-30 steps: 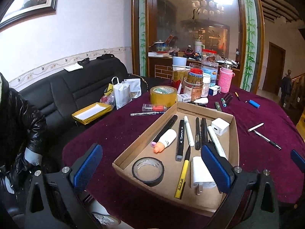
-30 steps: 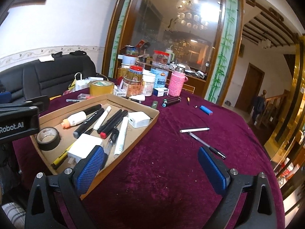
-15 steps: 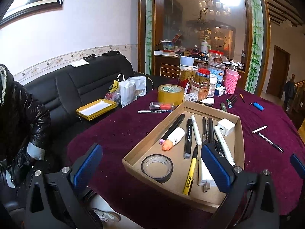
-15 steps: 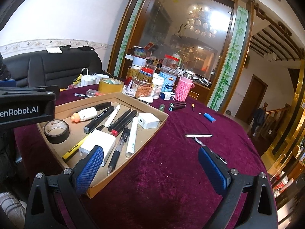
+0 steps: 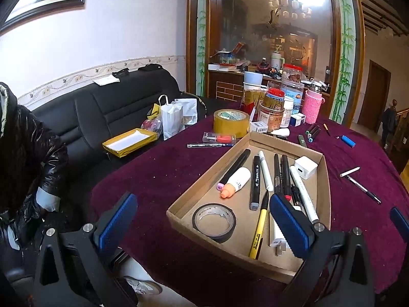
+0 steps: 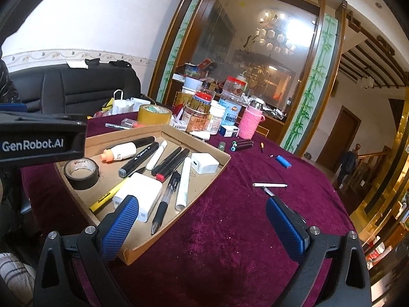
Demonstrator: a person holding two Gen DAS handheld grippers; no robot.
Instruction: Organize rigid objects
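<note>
**Hidden and cut-off parts around the tray**

The left gripper's pad (image 5: 287,223) covers most of the white charger (image 5: 277,238) and a pen's lower end. The right gripper's pad (image 6: 285,226) hides the rest of the black pen (image 6: 267,191) on the cloth. The left view's edge cuts the right pad (image 5: 401,223). The jar (image 6: 198,121) labels are too small to read.

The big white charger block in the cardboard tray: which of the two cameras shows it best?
The right wrist view. There the big white charger block lies mostly in the open, only its near corner behind a blue finger pad. In the left wrist view a pad hides most of it; only its pronged end shows.
</note>
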